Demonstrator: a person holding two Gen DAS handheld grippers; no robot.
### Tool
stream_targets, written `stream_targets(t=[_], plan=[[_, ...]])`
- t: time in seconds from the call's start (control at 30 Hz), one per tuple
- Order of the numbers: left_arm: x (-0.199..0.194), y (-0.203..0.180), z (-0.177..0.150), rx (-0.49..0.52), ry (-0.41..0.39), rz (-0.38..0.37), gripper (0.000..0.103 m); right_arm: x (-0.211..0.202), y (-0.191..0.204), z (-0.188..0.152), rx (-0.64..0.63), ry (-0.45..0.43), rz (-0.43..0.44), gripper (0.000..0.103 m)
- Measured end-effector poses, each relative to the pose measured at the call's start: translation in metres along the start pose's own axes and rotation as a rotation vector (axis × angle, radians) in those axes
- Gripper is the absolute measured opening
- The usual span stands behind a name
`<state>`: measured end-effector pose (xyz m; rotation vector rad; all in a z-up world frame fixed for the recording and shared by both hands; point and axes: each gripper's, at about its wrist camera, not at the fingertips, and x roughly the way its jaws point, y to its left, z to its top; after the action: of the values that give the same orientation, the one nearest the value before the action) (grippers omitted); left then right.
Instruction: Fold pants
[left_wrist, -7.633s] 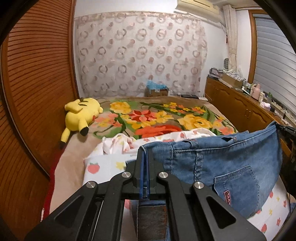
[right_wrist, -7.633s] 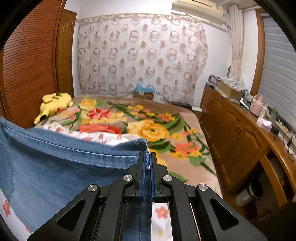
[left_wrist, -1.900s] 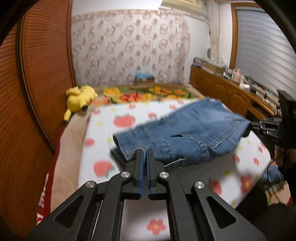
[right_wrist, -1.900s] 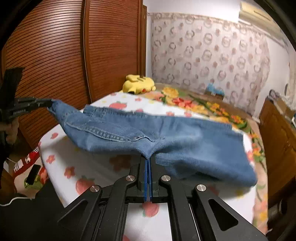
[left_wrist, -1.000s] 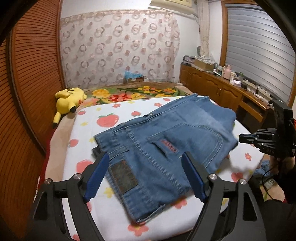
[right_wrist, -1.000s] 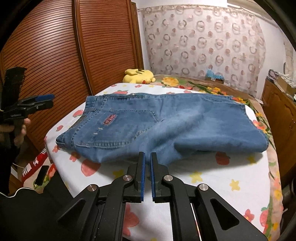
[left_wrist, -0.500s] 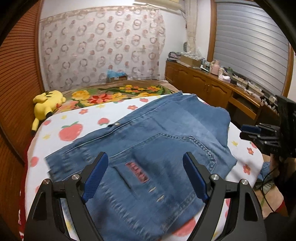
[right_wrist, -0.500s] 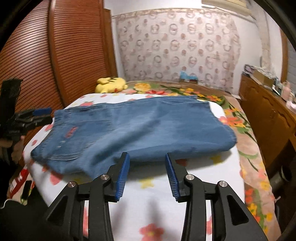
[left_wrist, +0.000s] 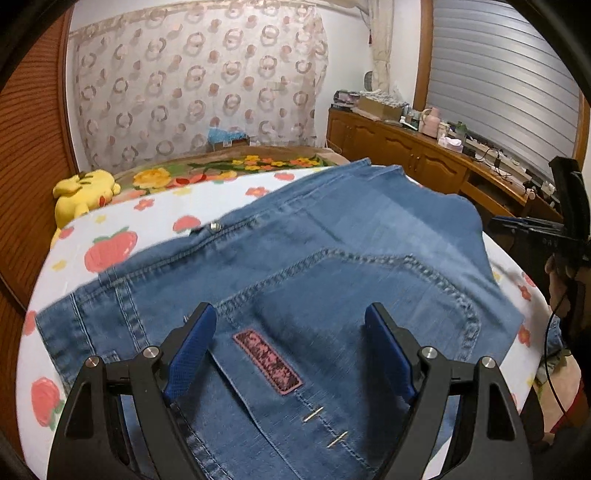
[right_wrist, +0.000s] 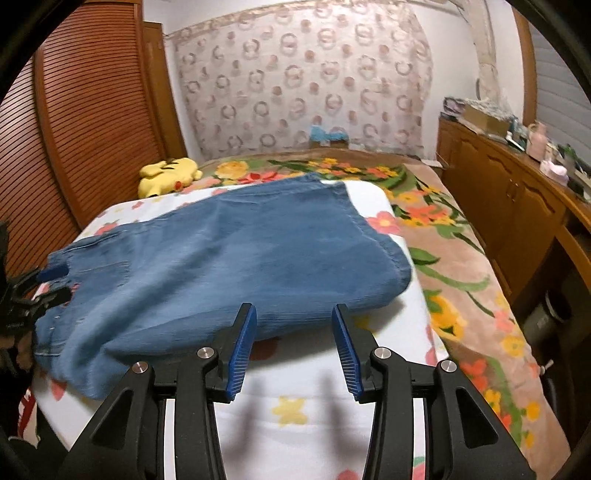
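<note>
Blue jeans (left_wrist: 332, 236) lie folded flat on the white fruit-print sheet (left_wrist: 122, 229). In the left wrist view my left gripper (left_wrist: 290, 314) hovers wide open over the back pocket with the pink label, with nothing pinched. In the right wrist view the jeans (right_wrist: 240, 251) stretch from the waist at the left to the folded leg end at the right. My right gripper (right_wrist: 293, 312) stands just before their near edge over the bare sheet (right_wrist: 314, 424). Its jaws are opening, with nothing between them. Each gripper shows at the edge of the other's view.
A yellow plush toy (right_wrist: 166, 173) lies at the bed's far left on a floral blanket (right_wrist: 443, 240). Slatted wooden wardrobe doors (right_wrist: 92, 110) stand along the left. A wooden cabinet (left_wrist: 406, 151) with clutter on top runs along the right.
The right jaws went from nearly shut to open and swung towards the folded leg end. The open left gripper moved forward and lower over the waist and pocket. The jeans lie still.
</note>
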<state>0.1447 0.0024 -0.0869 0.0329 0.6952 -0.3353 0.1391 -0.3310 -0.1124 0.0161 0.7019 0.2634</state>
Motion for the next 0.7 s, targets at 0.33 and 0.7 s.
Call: stream_targets(t=[0.33, 0.7], plan=[[0.001, 0.005, 0.000, -0.032, -0.013, -0.013, 0.083, 0.007, -0.013, 0.015, 0.091, 0.005, -0.051, 0.056], [-0.002, 0.008, -0.002, -0.048, -0.034, 0.011, 0.083, 0.018, -0.020, 0.027, 0.189, 0.069, -0.063, 0.057]])
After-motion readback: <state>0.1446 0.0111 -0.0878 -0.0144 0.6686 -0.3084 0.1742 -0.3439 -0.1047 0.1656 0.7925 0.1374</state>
